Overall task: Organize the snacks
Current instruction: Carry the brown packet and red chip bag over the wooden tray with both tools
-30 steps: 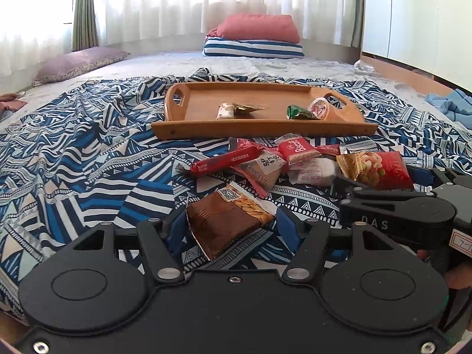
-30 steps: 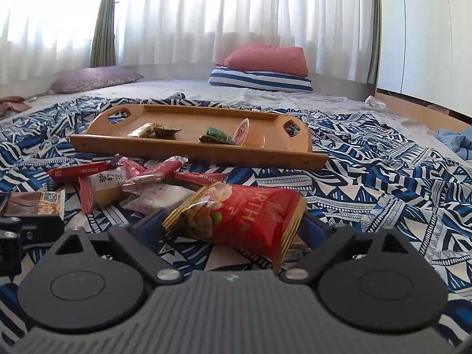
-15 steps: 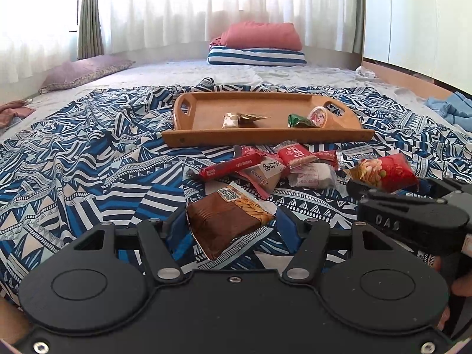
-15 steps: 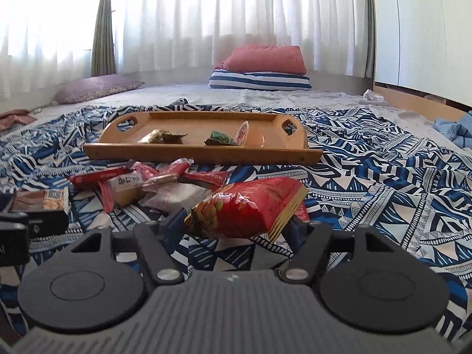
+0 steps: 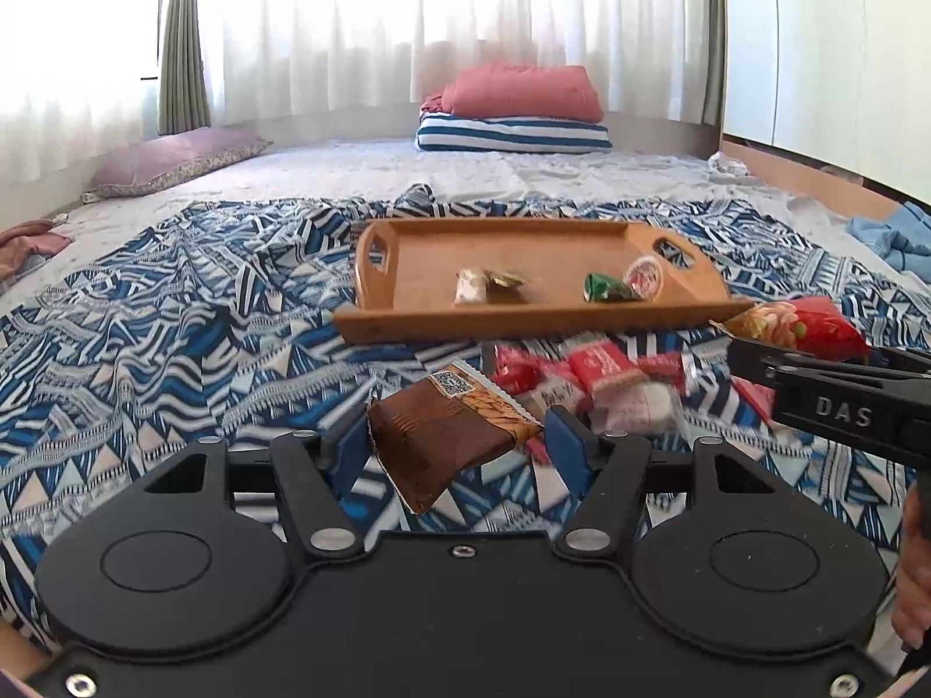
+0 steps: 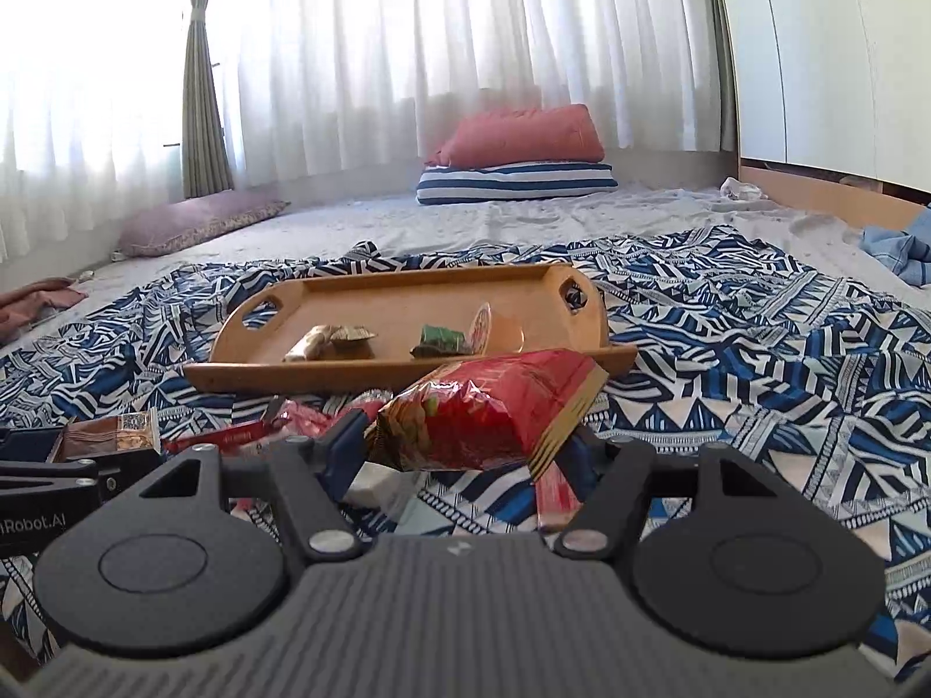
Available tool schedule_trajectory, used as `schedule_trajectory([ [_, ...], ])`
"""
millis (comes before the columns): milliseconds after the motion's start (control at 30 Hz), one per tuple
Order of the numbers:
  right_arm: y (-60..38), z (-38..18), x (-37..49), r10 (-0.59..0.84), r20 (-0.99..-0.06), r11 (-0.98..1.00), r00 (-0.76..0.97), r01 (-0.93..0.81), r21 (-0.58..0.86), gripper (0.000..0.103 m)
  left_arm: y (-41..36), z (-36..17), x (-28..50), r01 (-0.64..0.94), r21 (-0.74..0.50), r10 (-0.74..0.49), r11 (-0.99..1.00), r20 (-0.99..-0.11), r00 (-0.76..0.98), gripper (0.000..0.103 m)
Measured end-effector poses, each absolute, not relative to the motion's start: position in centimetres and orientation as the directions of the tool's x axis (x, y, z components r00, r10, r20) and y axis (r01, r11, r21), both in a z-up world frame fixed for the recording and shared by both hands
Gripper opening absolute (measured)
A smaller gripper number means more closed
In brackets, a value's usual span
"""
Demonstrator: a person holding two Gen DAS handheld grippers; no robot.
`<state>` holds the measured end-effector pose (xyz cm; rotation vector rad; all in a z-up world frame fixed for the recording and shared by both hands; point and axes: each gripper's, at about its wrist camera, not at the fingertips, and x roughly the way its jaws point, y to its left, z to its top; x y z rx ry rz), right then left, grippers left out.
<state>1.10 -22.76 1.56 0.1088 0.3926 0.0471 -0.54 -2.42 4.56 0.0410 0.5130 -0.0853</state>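
Observation:
My left gripper (image 5: 457, 445) is shut on a brown snack packet (image 5: 442, 436), held clear above the patterned blanket. My right gripper (image 6: 471, 442) is shut on a red peanut packet (image 6: 489, 413), also lifted. In the left wrist view the right gripper (image 5: 756, 358) with the red packet (image 5: 814, 323) shows at the right. A wooden tray (image 5: 523, 323) lies ahead, holding several small snacks: a pale packet (image 5: 470, 286), a green one (image 5: 605, 288) and a round cup (image 5: 645, 276). A pile of loose red and white snacks (image 5: 605, 375) lies between the tray and the grippers.
The blue-and-white blanket (image 5: 174, 337) covers the near bed. Red and striped pillows (image 5: 512, 110) and a purple pillow (image 5: 174, 160) lie at the far side. White wardrobe doors (image 6: 826, 46) stand at right, above blue cloth (image 6: 896, 244). A hand (image 5: 910, 581) shows at the right edge.
Both grippers have risen. The brown packet came up off the blanket in the left jaws. The right jaws closed on the red packet and lifted it.

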Motion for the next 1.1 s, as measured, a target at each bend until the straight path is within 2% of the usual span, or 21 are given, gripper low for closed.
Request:
schedule_trajectory([
  [667, -26.4, 5.2, 9.9, 0.053, -0.378, 0.99, 0.924, 0.001, 0.142, 0.07, -1.2, 8.9, 10.9, 0.153, -0.041, -0.154, 0.987, -0.473, 0.868, 0.061],
  [1100, -27.8, 4.3, 17.2, 0.044, -0.451, 0.993, 0.891, 0.011, 0.117, 0.07, -0.8, 7.4, 19.8, 0.127, -0.055, -0.136, 0.99, -0.563, 0.815, 0.061],
])
